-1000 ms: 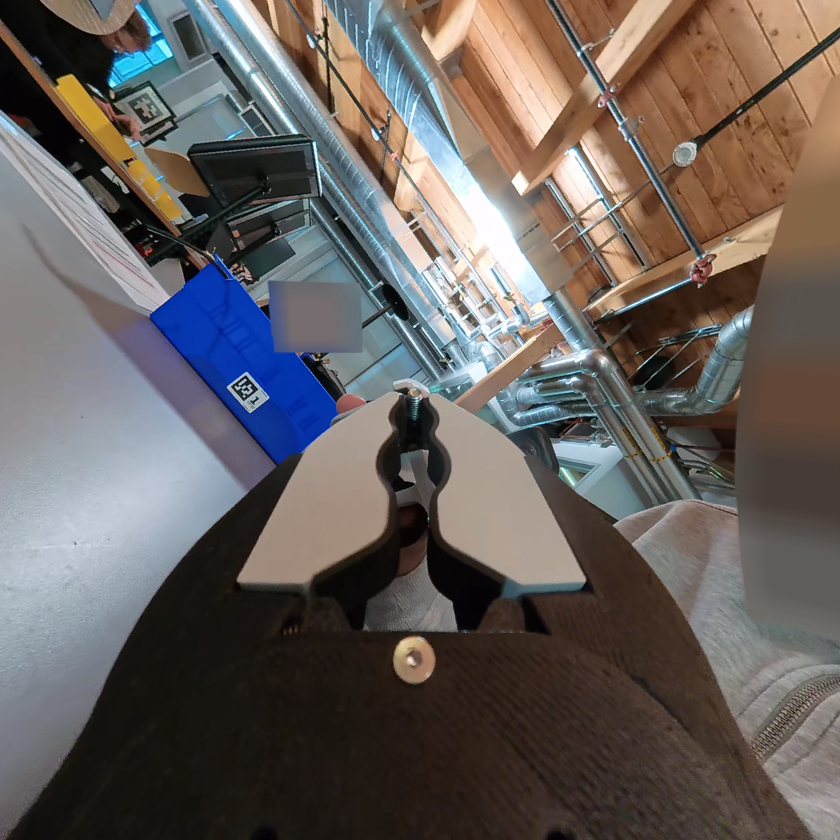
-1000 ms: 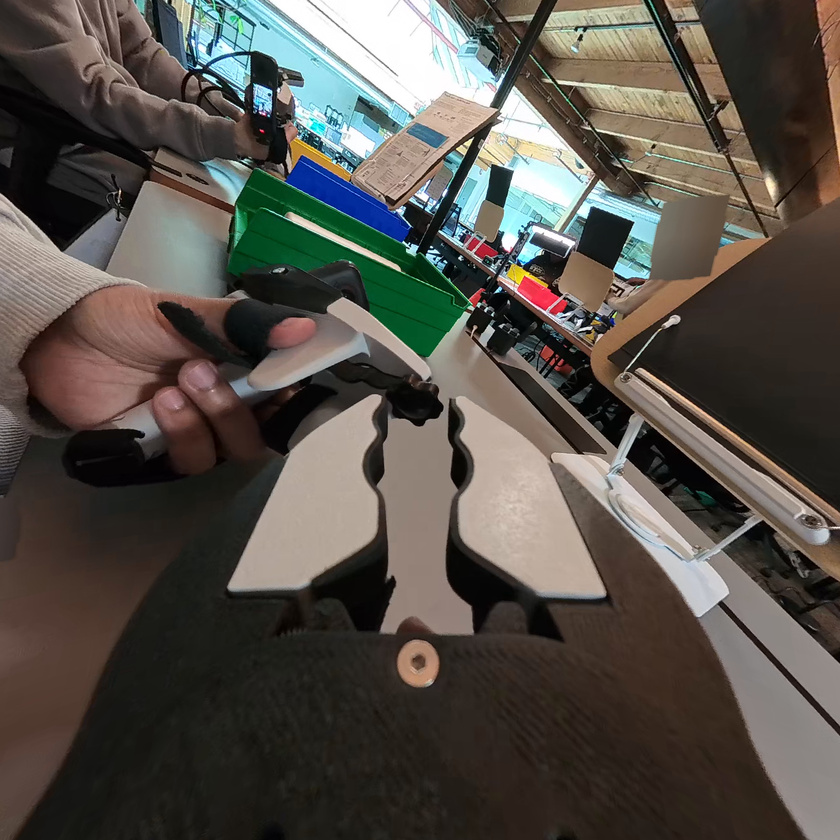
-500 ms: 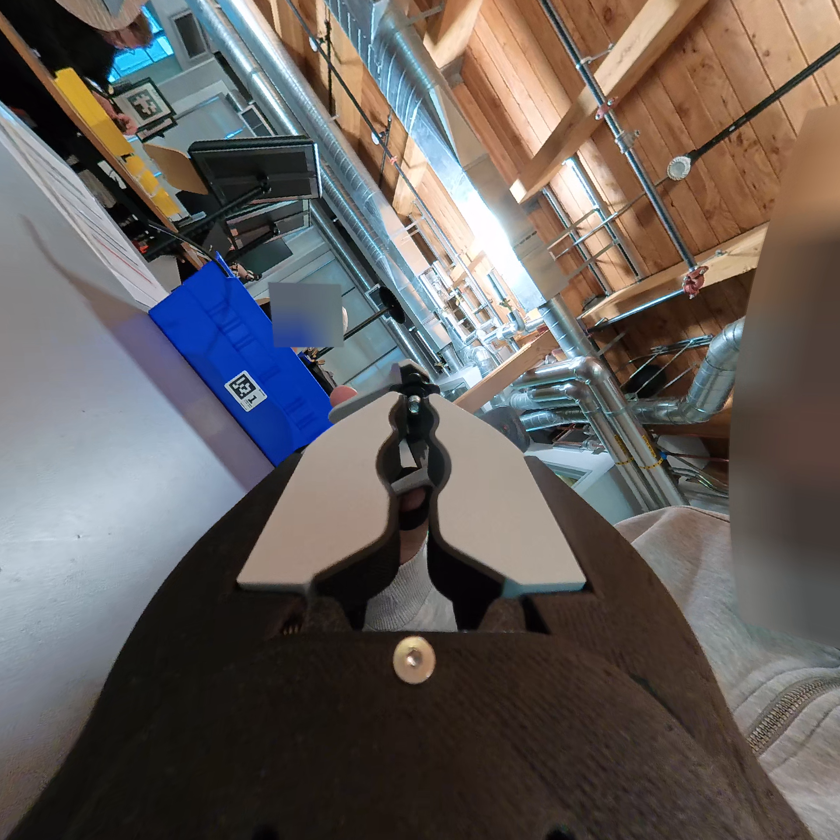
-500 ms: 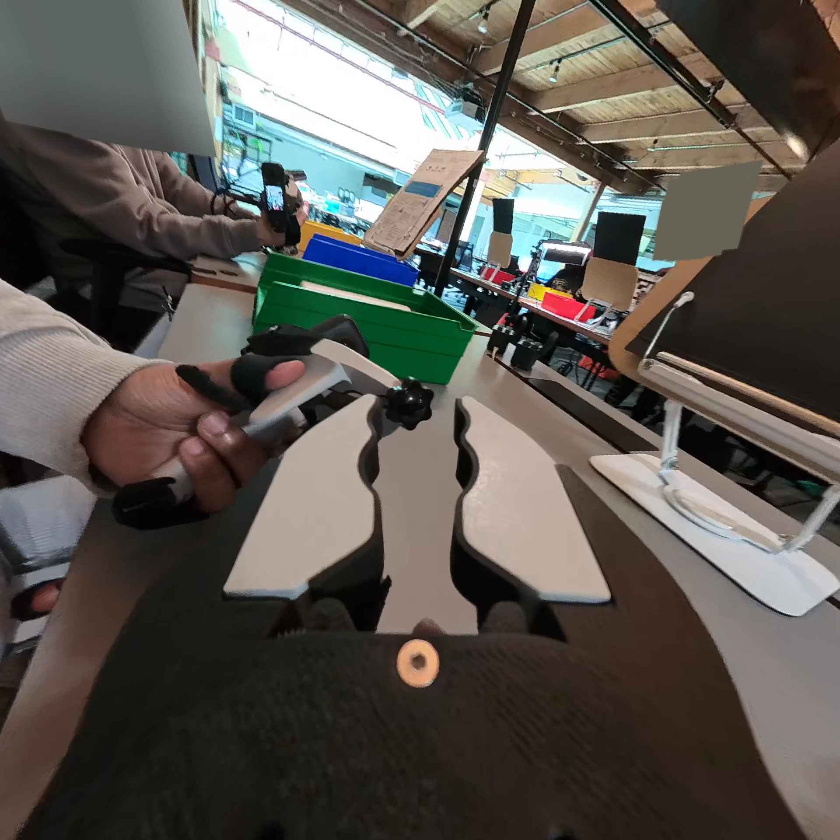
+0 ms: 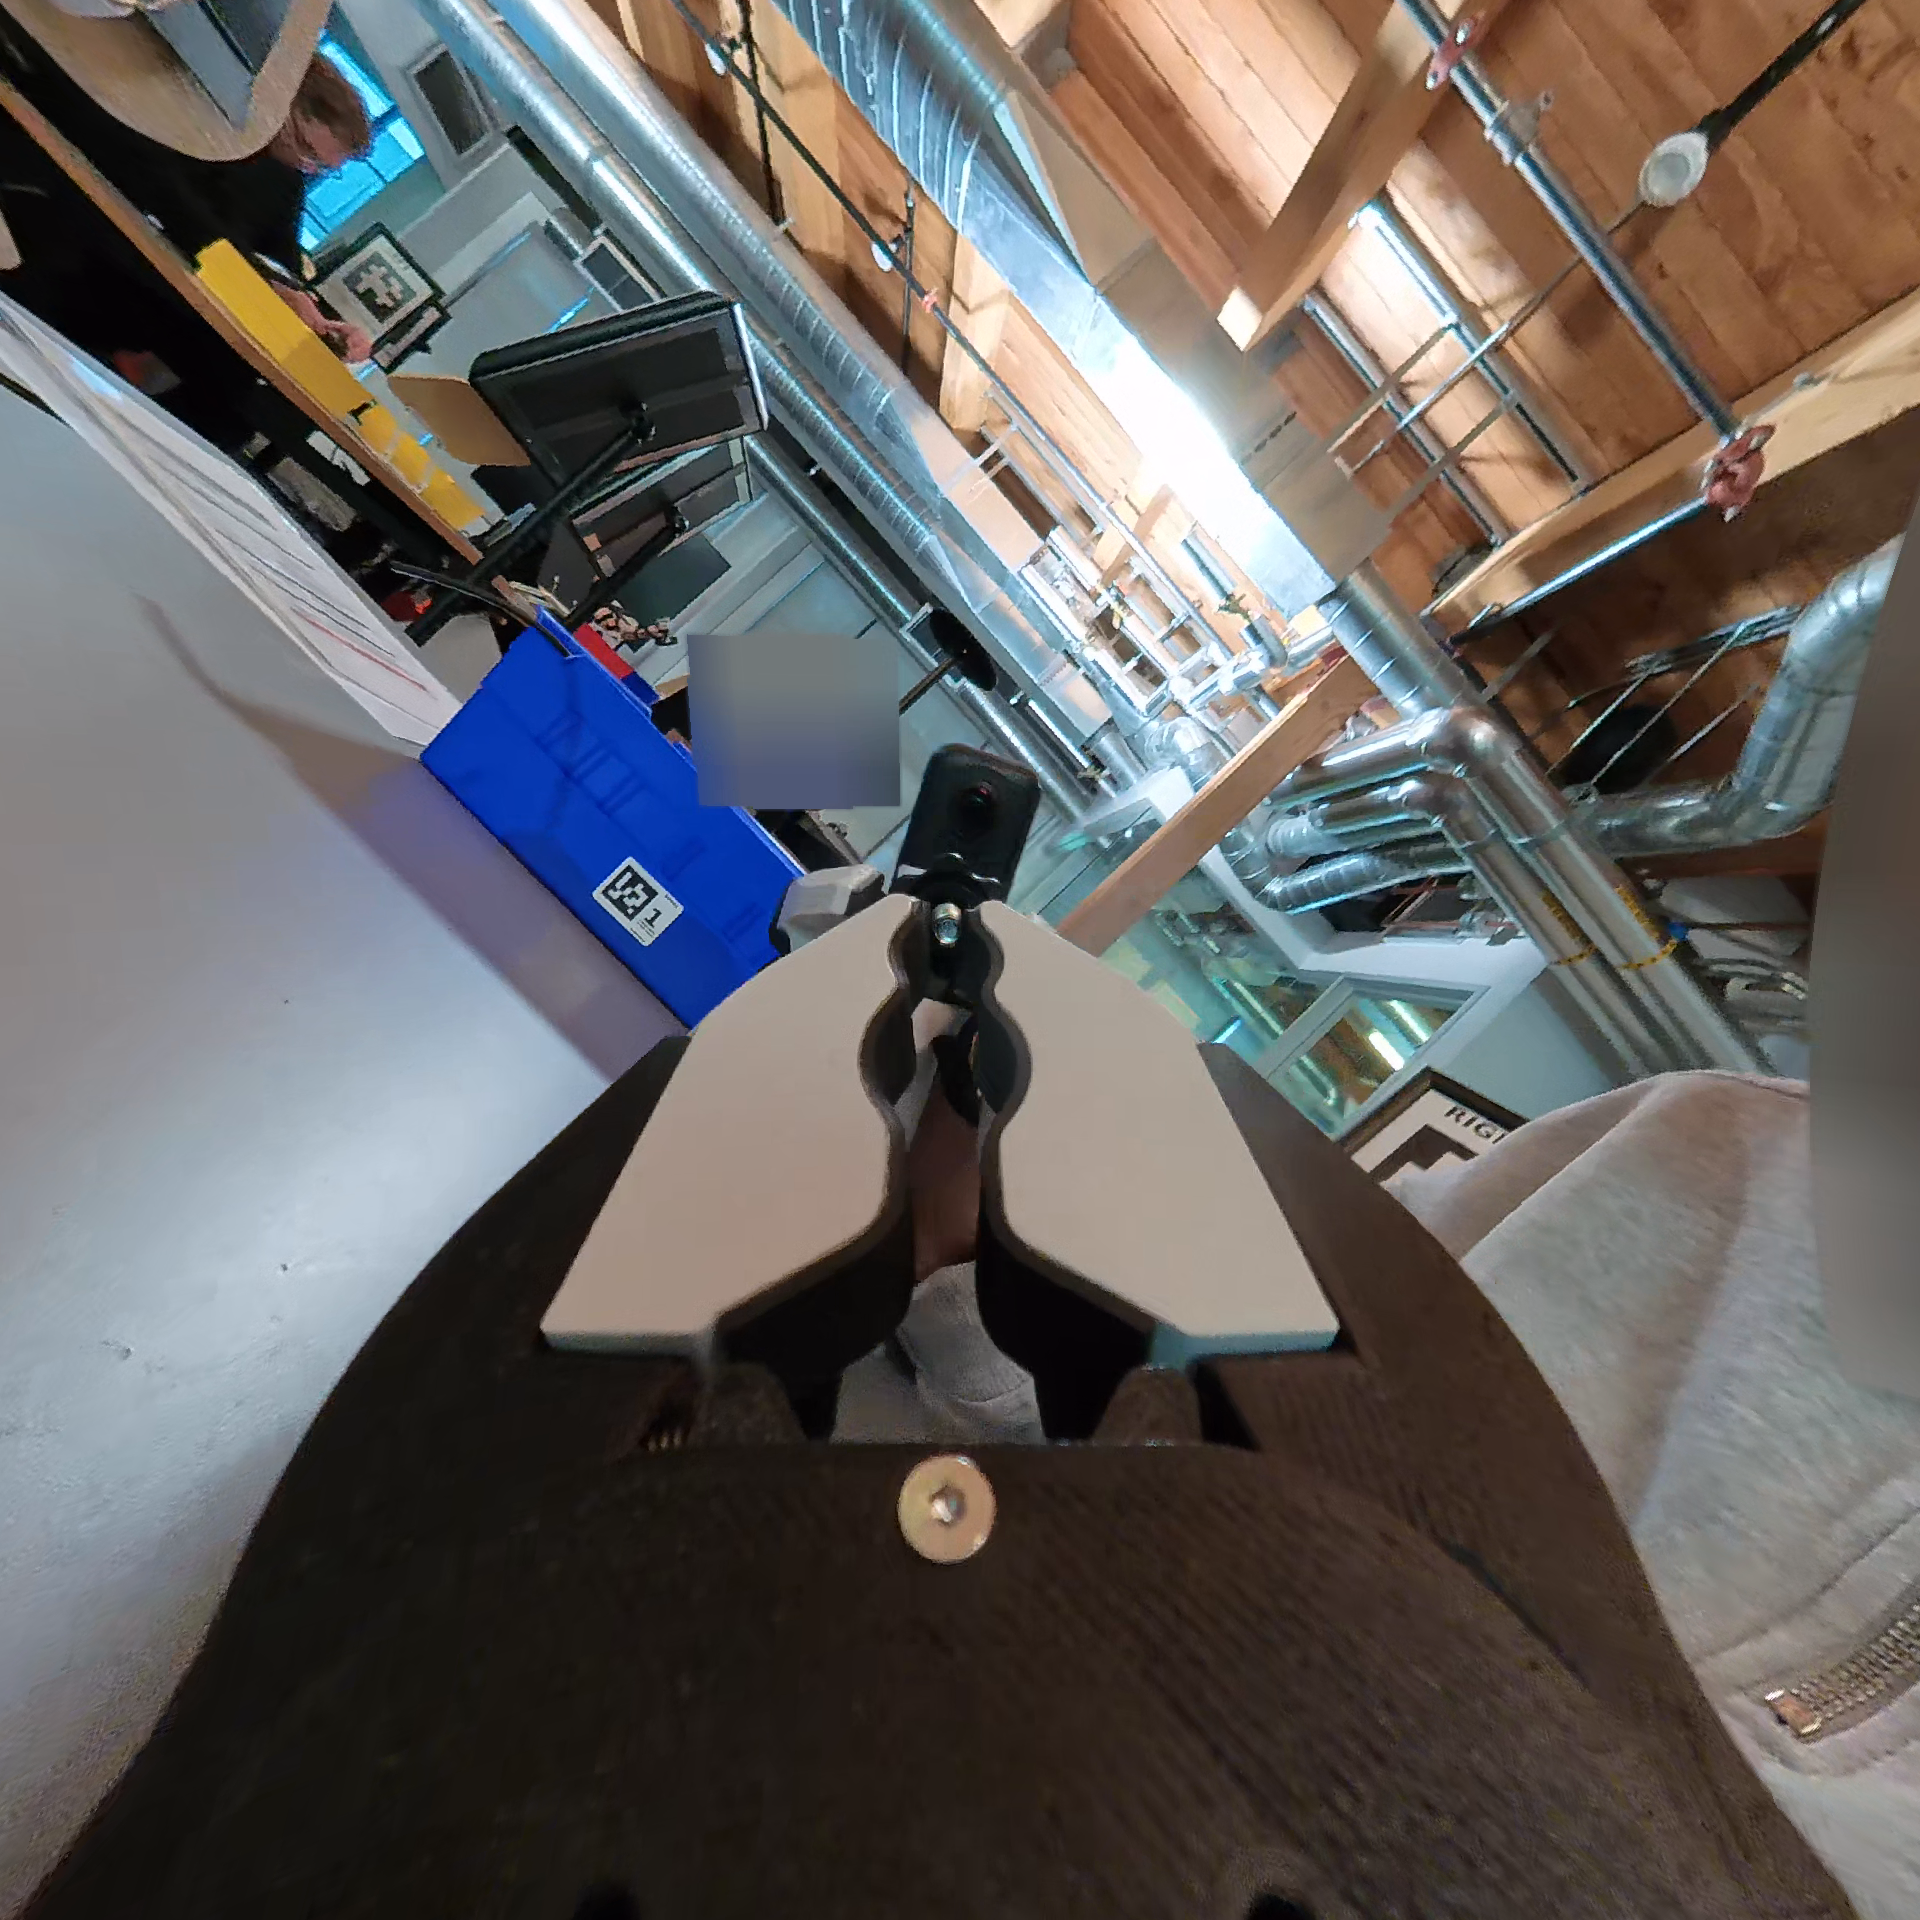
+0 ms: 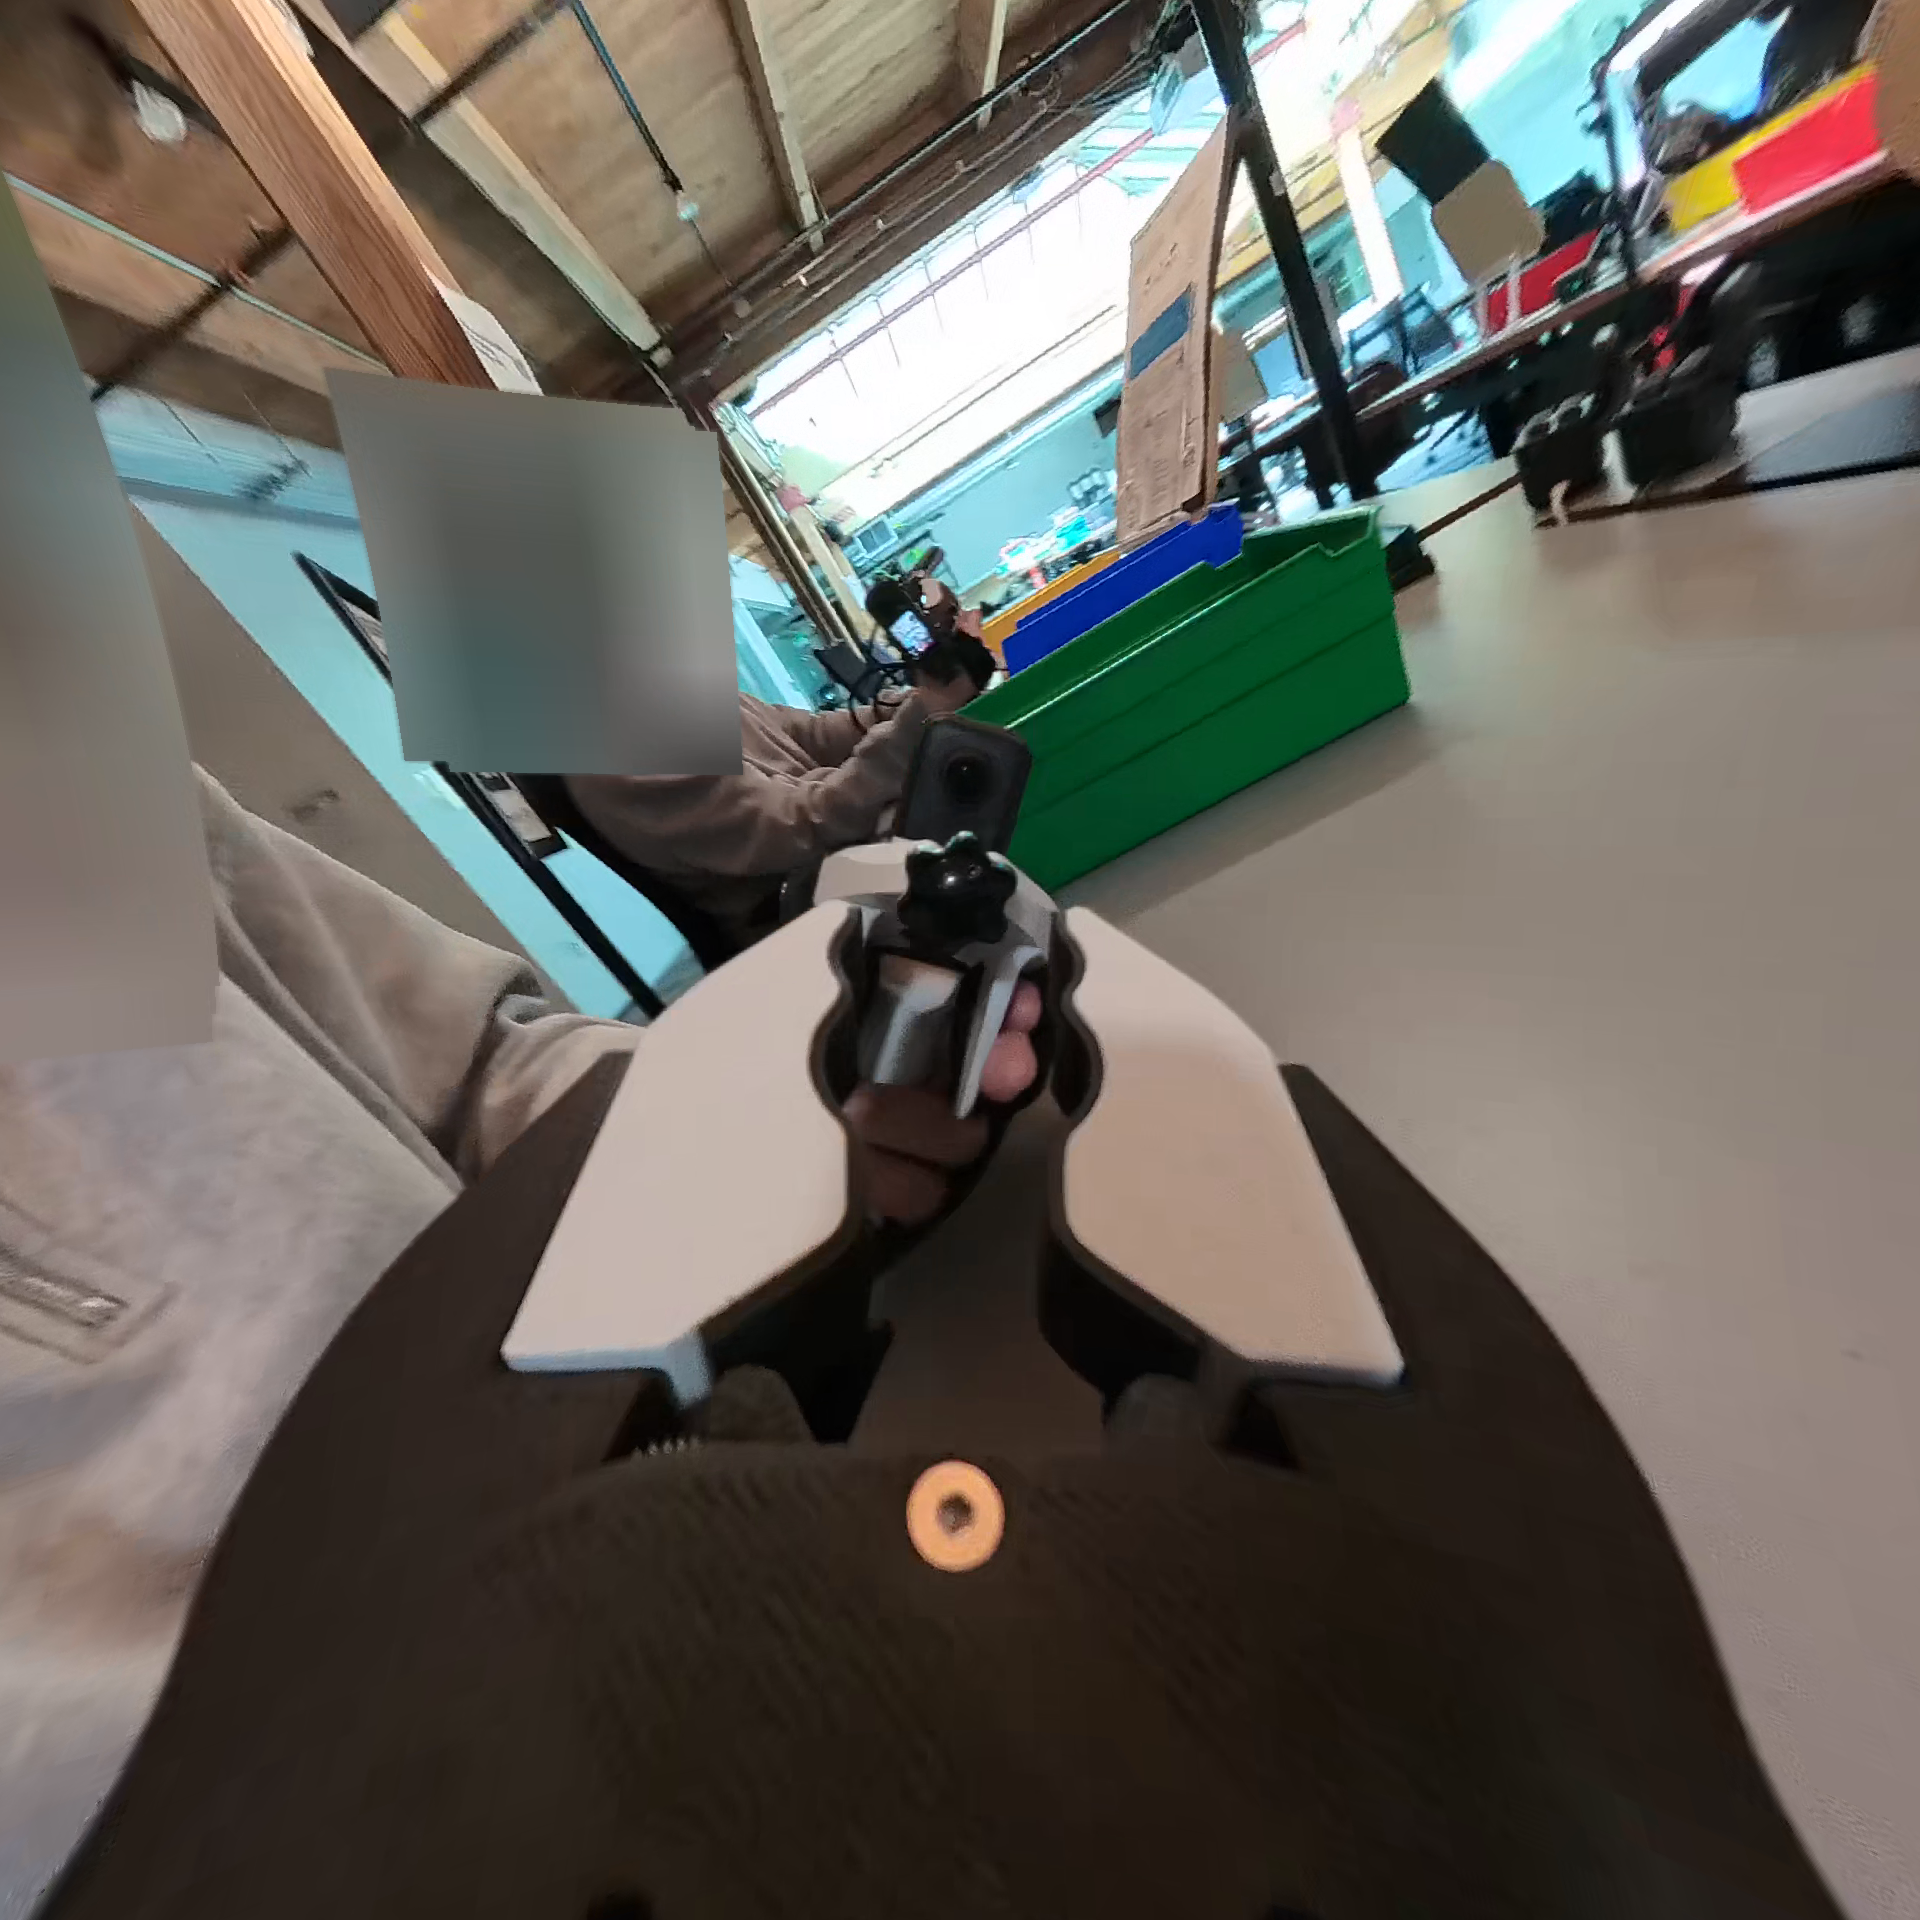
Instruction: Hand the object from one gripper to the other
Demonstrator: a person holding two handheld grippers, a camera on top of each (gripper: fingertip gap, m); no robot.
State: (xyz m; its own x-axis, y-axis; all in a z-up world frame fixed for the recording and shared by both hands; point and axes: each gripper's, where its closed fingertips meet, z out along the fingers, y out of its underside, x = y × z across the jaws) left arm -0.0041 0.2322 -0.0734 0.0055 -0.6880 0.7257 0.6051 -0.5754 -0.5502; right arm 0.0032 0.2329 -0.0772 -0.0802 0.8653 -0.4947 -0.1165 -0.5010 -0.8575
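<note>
- Table [image 6: 1558, 831]: grey, wide.
- Green bin [image 6: 1195, 707]: on table, far side; blue bin [image 5: 582, 769] in left wrist view w/ square marker tag.
- Left gripper [image 5: 945, 920]: jaws closed tight on black star knob [image 6: 951, 888], screw end toward its cam.
- Right gripper [image 6: 956, 920]: faces left one nose-to-nose; jaws apart, knob betw. tips, gap either side, no grip.

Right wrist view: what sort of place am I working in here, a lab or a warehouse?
Most likely a shared workshop or lab in an industrial building. A long grey worktable carries a green bin, a person sits at another station, and the left wrist view shows bare metal ducts under a timber ceiling.
</note>
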